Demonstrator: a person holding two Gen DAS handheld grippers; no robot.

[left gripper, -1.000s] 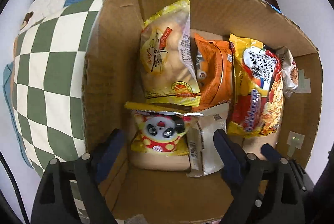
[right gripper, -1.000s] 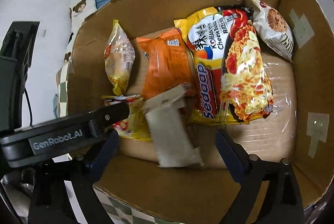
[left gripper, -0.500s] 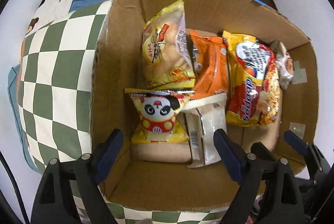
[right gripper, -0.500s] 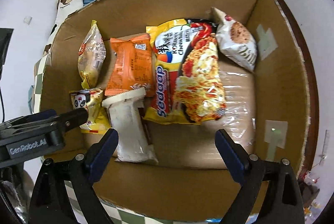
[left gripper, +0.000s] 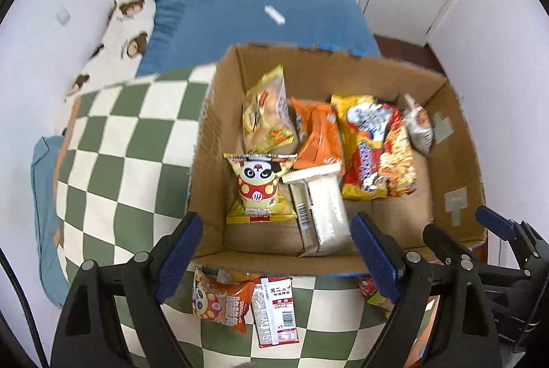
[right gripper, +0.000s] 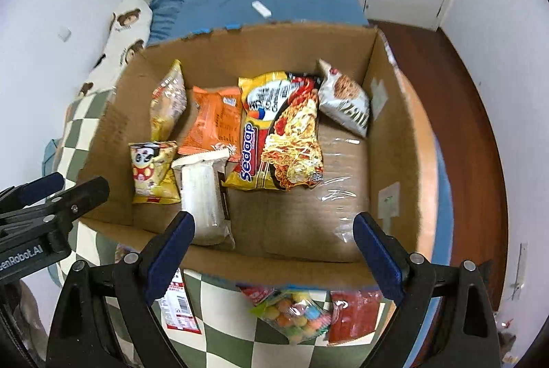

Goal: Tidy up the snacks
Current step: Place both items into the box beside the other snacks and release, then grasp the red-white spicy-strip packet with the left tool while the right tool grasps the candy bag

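Six packets lay in the box [right gripper: 387, 141]; several, like the candy bag [right gripper: 295, 316], waited outside. Both claws, left [left gripper: 274, 251] and right [right gripper: 274, 248], gaped empty.

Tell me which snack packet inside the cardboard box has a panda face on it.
The yellow packet at the box's near left, beside the white packet. It alone shows a cartoon panda; the other packets in the box show noodles, biscuits or plain wrapping.

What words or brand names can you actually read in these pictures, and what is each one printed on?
"Sedaap": yellow and red noodle packet in the cardboard box.
"enRobot.AI", first letter cut off: black body of the left gripper.
Print on the panda snack bag, the white wrapped bar and the red and white packet is too small or blurred.
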